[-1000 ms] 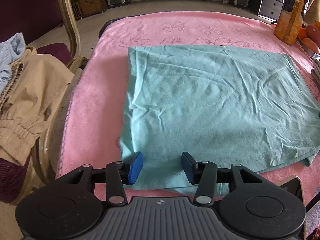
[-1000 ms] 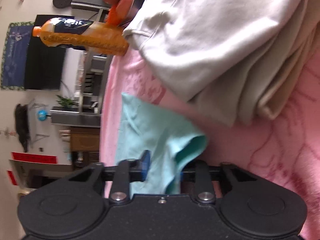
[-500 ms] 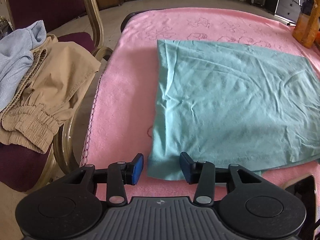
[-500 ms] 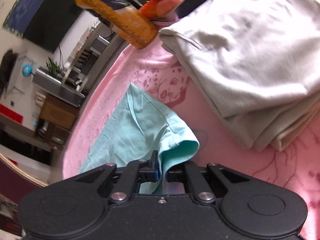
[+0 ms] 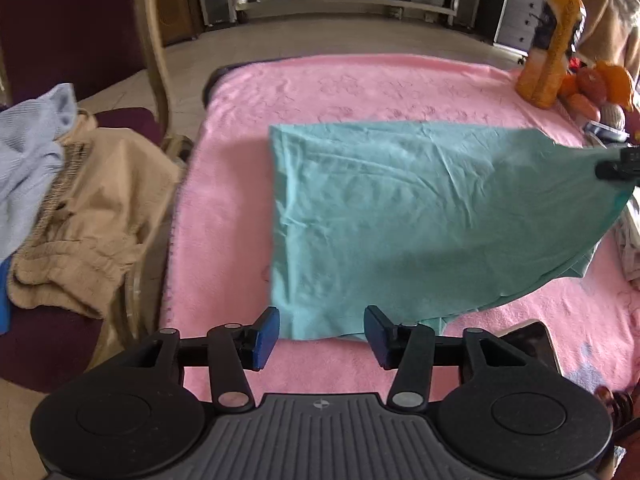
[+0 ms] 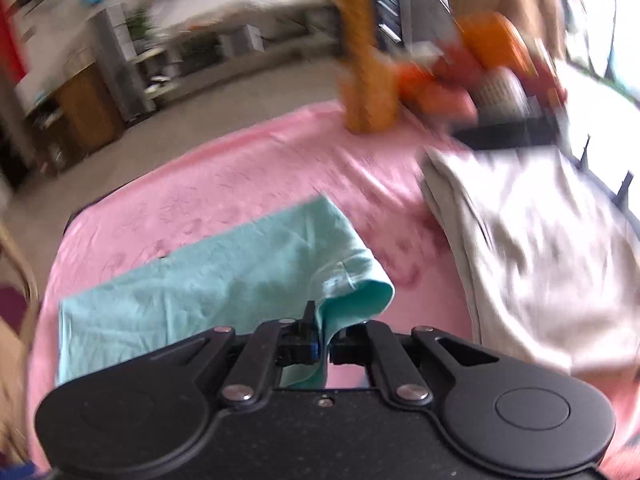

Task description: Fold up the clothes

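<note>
A teal garment [image 5: 400, 216] lies flat on the pink blanket [image 5: 360, 84]. Its right corner is lifted off the blanket by my right gripper [image 5: 618, 164], seen at the right edge of the left wrist view. In the right wrist view the right gripper [image 6: 324, 350] is shut on that folded-over teal corner [image 6: 352, 292]. My left gripper [image 5: 320, 332] hovers over the garment's near left corner. Its blue pads [image 5: 266, 336] stand apart and the jaws are opening. The cloth shows between them, but they do not press on it.
A chair [image 5: 152, 40] on the left holds tan trousers [image 5: 92, 216] and a light blue garment [image 5: 28, 152]. An orange bottle [image 5: 554, 56] and fruit [image 5: 600, 80] stand at the back right. A folded pale pile [image 6: 540, 248] lies right of the garment. A dark flat device [image 5: 532, 344] lies near right.
The right gripper rolled upright and rose, pulling the teal corner up with it. The left gripper drew back and up from the near corner, and its jaws widened.
</note>
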`<state>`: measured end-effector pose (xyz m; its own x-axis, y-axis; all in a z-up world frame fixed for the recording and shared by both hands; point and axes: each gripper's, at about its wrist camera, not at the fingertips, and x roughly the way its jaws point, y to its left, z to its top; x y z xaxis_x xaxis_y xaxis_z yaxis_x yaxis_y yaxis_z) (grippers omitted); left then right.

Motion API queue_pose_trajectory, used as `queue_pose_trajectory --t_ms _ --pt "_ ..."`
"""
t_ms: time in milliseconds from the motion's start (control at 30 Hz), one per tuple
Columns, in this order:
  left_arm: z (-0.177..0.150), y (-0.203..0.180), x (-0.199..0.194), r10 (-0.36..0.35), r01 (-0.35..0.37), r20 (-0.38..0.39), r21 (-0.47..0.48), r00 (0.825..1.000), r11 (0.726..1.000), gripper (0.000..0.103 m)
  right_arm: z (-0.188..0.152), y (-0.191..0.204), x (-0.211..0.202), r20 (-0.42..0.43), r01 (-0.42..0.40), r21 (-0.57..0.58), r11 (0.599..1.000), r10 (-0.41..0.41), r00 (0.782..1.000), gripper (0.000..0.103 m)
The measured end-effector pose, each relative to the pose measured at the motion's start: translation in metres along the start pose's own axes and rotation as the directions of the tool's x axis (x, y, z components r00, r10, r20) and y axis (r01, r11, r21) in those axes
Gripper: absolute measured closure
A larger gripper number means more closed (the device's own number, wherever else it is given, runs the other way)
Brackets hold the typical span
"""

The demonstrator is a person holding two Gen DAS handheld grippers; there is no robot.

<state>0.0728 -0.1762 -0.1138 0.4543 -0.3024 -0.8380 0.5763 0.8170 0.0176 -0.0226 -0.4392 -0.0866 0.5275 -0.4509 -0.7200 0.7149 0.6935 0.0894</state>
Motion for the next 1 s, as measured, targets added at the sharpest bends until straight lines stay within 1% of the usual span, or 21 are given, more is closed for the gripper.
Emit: queue_pose_trajectory --t_ms 33,100,167,233,267,300,333,367,400,433,467,533,567,600,700,767,900,1000 --pt "0.0 0.007 -0.004 0.006 -0.006 0.001 -0.022 1.0 1.0 0.046 0.0 0.013 -0.007 0.036 -0.006 -0.063 0.998 0.009 0.999 0.099" --pt "-0.002 0.025 -0.011 0.013 -0.013 -0.001 -0.085 1.0 0.996 0.045 -0.002 0.041 -0.021 0.102 -0.041 -0.18 0.983 0.06 0.993 0.099" --pt "-0.005 0.043 -0.016 0.022 -0.023 -0.002 -0.149 1.0 0.989 0.045 -0.008 0.072 -0.036 0.154 -0.104 -0.3 0.948 0.155 0.976 0.099" --pt "-0.011 0.06 -0.019 0.043 -0.043 -0.008 -0.2 0.999 0.979 0.045 -0.016 0.102 -0.048 0.179 -0.154 -0.411 0.899 0.245 0.953 0.099" --pt "-0.014 0.068 -0.019 0.053 -0.055 -0.013 -0.226 0.998 0.973 0.045 -0.023 0.119 -0.054 0.184 -0.177 -0.48 0.859 0.296 0.937 0.099" --pt "-0.016 0.076 -0.017 0.061 -0.065 -0.024 -0.254 0.998 0.965 0.045 -0.034 0.136 -0.058 0.18 -0.19 -0.555 0.81 0.34 0.923 0.099" --pt "-0.019 0.083 -0.014 0.063 -0.072 -0.039 -0.282 0.997 0.957 0.047 -0.045 0.151 -0.06 0.171 -0.193 -0.626 0.756 0.374 0.911 0.099" --pt "-0.022 0.089 -0.011 0.062 -0.076 -0.056 -0.307 0.997 0.949 0.048 -0.057 0.166 -0.059 0.146 -0.195 -0.691 0.697 0.398 0.906 0.099" --pt "-0.023 0.092 -0.007 0.062 -0.081 -0.068 -0.322 0.996 0.943 0.049 -0.071 0.181 -0.056 0.108 -0.197 -0.75 0.632 0.41 0.905 0.099" --pt "-0.024 0.093 -0.005 0.066 -0.087 -0.074 -0.326 0.995 0.941 0.049 -0.083 0.193 -0.052 0.068 -0.204 -0.79 0.578 0.413 0.908 0.099" --pt "-0.024 0.094 -0.003 0.071 -0.093 -0.077 -0.328 0.994 0.94 0.049 -0.093 0.203 -0.045 0.028 -0.214 -0.815 0.538 0.406 0.914 0.099" --pt "-0.023 0.092 -0.002 0.081 -0.1 -0.074 -0.322 0.994 0.941 0.049 -0.111 0.212 -0.035 -0.021 -0.223 -0.85 0.478 0.393 0.919 0.099" --pt "-0.023 0.092 -0.002 0.077 -0.096 -0.071 -0.323 0.994 0.941 0.049 -0.118 0.215 -0.032 -0.036 -0.226 -0.861 0.455 0.389 0.92 0.099" --pt "-0.023 0.092 -0.001 0.075 -0.095 -0.072 -0.326 0.995 0.941 0.048 -0.121 0.216 -0.033 -0.043 -0.231 -0.863 0.449 0.391 0.919 0.099" --pt "-0.022 0.093 0.0 0.088 -0.107 -0.072 -0.332 0.993 0.937 0.048 -0.121 0.215 -0.037 -0.057 -0.258 -0.847 0.464 0.404 0.913 0.099" --pt "-0.022 0.094 0.0 0.099 -0.116 -0.068 -0.334 0.993 0.935 0.048 -0.122 0.21 -0.038 -0.058 -0.26 -0.848 0.462 0.407 0.912 0.099" --pt "-0.024 0.096 -0.001 0.11 -0.126 -0.067 -0.338 0.992 0.933 0.048 -0.128 0.214 -0.034 -0.063 -0.25 -0.861 0.443 0.394 0.917 0.099" --pt "-0.024 0.096 -0.002 0.115 -0.128 -0.059 -0.34 0.992 0.931 0.048 -0.131 0.219 -0.031 -0.078 -0.261 -0.853 0.451 0.385 0.92 0.098"
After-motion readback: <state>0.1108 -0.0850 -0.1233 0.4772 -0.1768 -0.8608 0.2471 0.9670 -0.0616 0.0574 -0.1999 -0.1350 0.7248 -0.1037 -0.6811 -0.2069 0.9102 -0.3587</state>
